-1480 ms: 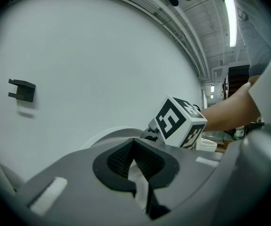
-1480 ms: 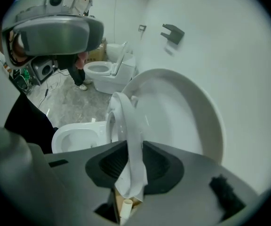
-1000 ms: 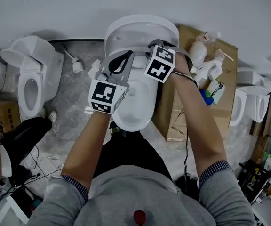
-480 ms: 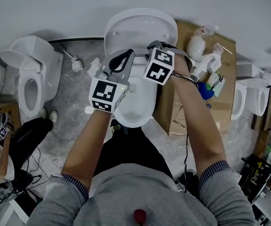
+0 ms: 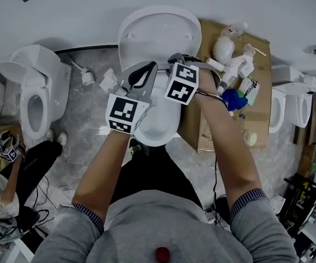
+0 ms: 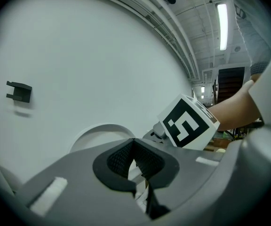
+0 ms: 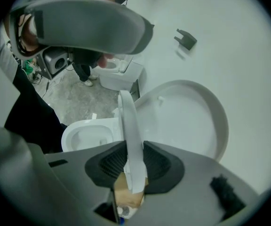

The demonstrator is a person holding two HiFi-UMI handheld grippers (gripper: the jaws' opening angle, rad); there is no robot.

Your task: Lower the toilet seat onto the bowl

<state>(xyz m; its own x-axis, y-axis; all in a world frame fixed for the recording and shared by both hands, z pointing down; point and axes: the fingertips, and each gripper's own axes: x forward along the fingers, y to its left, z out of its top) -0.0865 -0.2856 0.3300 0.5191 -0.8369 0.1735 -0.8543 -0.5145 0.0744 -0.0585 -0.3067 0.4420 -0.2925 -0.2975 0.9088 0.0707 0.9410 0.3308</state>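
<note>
Looking down in the head view, both tools hang over the toilet bowl (image 5: 157, 133), the right gripper (image 5: 175, 59) reaching toward the raised lid (image 5: 158, 34), the left gripper (image 5: 146, 69) just beside it. In the left gripper view its jaws stand together on nothing, facing the wall (image 6: 79, 55). In the right gripper view the jaws, having just opened slightly, pinch the rim of the toilet seat (image 7: 128, 126), standing edge-on between lid and bowl: the lowering seems midway, and next calls for swinging it gently down onto the bowl's rim.
</note>
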